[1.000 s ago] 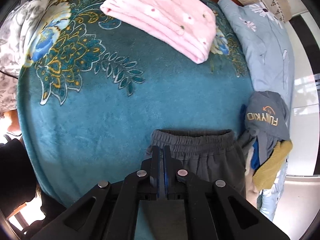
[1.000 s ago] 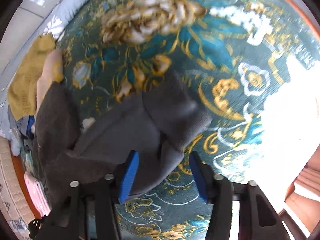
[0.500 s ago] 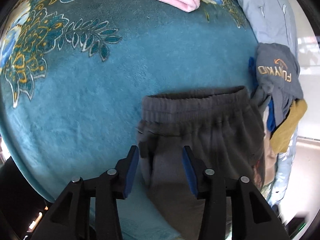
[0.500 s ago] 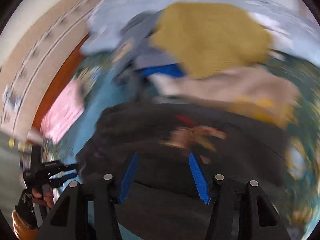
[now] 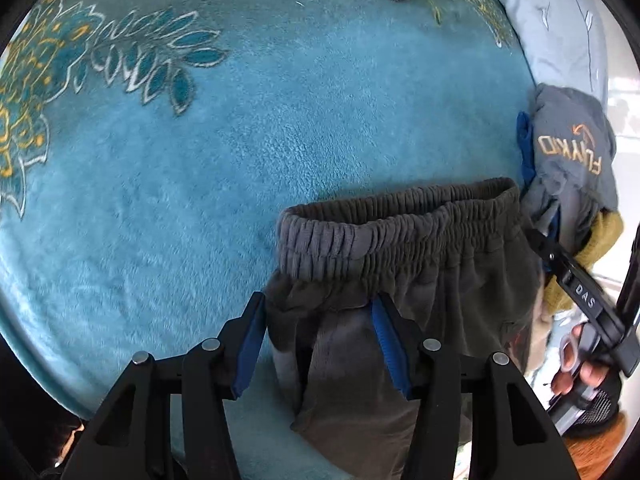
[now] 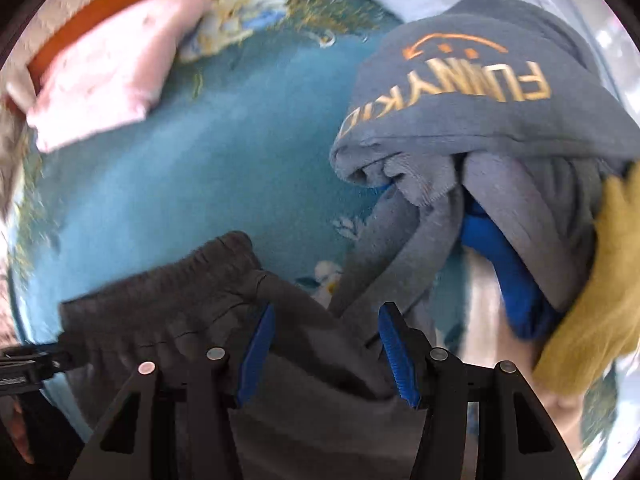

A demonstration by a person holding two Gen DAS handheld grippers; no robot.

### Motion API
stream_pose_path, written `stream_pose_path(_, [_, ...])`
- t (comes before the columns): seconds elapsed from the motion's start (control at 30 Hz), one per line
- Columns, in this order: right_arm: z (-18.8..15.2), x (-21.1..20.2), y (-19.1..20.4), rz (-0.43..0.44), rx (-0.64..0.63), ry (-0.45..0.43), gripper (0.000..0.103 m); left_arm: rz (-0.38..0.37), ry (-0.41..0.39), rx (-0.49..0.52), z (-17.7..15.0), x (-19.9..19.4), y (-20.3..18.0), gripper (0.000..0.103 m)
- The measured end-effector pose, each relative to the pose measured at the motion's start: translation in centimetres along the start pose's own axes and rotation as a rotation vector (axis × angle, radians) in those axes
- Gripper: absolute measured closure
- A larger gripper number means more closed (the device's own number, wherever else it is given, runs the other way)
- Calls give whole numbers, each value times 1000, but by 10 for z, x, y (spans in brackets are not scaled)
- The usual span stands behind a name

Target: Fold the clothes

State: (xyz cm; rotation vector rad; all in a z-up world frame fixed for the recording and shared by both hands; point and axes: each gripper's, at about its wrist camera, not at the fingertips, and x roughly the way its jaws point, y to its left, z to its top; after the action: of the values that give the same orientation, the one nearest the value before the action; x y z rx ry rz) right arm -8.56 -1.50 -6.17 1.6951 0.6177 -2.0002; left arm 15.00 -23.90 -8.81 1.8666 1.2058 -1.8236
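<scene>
One hand (image 5: 580, 364) shows only from the left wrist.

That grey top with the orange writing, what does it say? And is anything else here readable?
"FUNNYKID" in orange letters, seen upside down, under an orange curved arrow: on the grey-blue sweatshirt.
"DAS" in small white letters: on the black bar of the right claw, in the left wrist view.
The dark grey pants show no lettering.

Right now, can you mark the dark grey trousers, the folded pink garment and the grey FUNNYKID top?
dark grey trousers (image 5: 400, 232): left wrist view, on the elastic waistband.
folded pink garment (image 6: 108, 68): right wrist view, middle of its top face.
grey FUNNYKID top (image 6: 472, 84): right wrist view, on the orange lettering.
</scene>
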Motion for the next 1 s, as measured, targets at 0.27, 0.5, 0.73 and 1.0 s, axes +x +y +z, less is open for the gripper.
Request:
stream_pose_path(0.27, [2, 18, 4, 22, -113, 51, 46, 0, 9, -54, 2, 7, 8, 47])
stream_pose_path(0.5, [-14, 12, 2, 37, -80, 30, 90, -8, -4, -59, -1, 2, 11, 52])
stream_pose_path(0.73, [-45, -25, -6, 21, -37, -94, 97, -49, -25, -66, -11, -10, 11, 75])
stream_pose_path(1.0, [-14, -87, 32, 62, -59, -296, 98, -66, -224, -195, -27, -63, 41, 80])
